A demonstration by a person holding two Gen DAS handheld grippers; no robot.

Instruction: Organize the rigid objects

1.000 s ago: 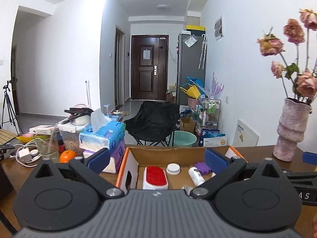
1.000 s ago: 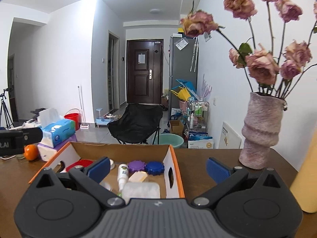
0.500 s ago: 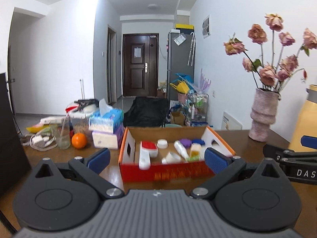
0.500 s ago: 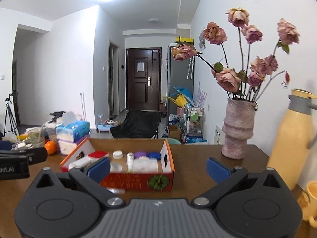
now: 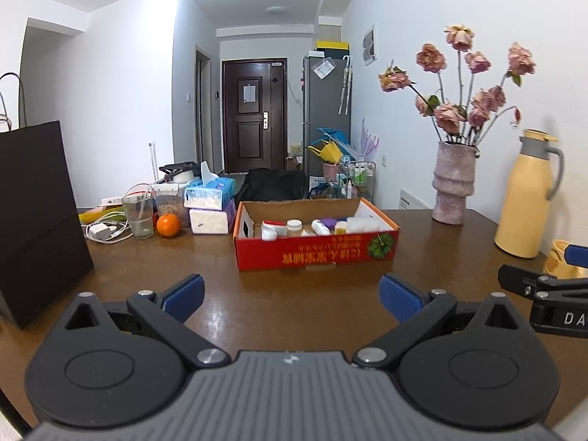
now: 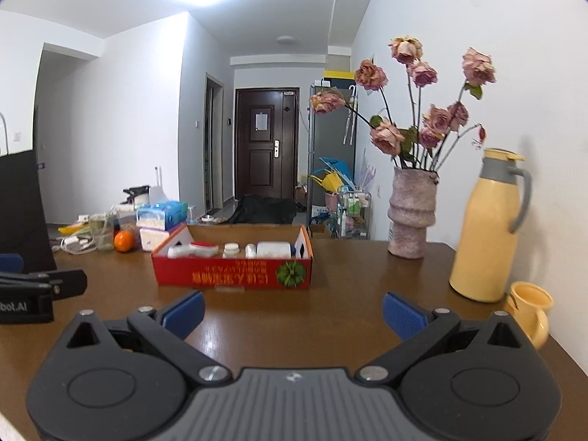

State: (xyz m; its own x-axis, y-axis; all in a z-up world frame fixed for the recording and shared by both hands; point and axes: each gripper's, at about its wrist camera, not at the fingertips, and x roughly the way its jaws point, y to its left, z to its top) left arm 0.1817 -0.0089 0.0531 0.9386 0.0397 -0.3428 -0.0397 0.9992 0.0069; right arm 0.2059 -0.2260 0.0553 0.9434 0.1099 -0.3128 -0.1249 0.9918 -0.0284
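Backing away from the red box (image 5: 316,253), the left gripper (image 5: 290,296) and right gripper (image 6: 292,312) were both wide open and empty. The sorting looked finished.

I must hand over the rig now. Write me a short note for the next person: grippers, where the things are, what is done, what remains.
Left gripper: open, holds nothing, above the bare wooden table in front of the box.
Right gripper: open, holds nothing, also in front of the box.
The red cardboard box stands mid-table; inside are a red-and-white brush, a white-capped jar, a white bottle and other small items.
Done: no loose small item is visible on the table near the box.
Left: I cannot tell; check whether the orange or the yellow cup belongs to the job.
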